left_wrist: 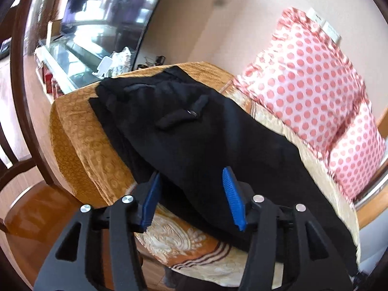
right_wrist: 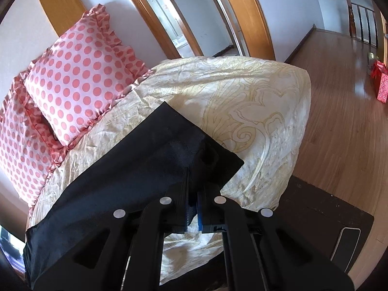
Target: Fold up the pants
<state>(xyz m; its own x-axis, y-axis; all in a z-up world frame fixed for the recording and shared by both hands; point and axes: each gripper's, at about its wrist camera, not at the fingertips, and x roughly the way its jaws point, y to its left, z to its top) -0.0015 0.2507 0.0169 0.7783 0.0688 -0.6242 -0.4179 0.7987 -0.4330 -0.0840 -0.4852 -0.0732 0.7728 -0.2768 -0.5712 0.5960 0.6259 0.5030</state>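
Black pants (left_wrist: 189, 131) lie lengthwise on the bed, waistband with drawstring at the far end in the left wrist view. My left gripper (left_wrist: 191, 177) is open, its blue pads hovering over the near part of the pants, holding nothing. In the right wrist view the leg end of the pants (right_wrist: 135, 169) lies on the cream bedspread. My right gripper (right_wrist: 194, 206) is shut on the hem edge of the pants, lifting the cloth into a small peak.
The bed has a gold and cream patterned cover (right_wrist: 242, 101). Pink polka-dot pillows (left_wrist: 310, 89) (right_wrist: 72, 77) lean at the wall side. A dark bench (right_wrist: 327, 218) and wooden floor (right_wrist: 339, 121) lie beyond the bed edge. A dark chair (left_wrist: 21, 145) stands left.
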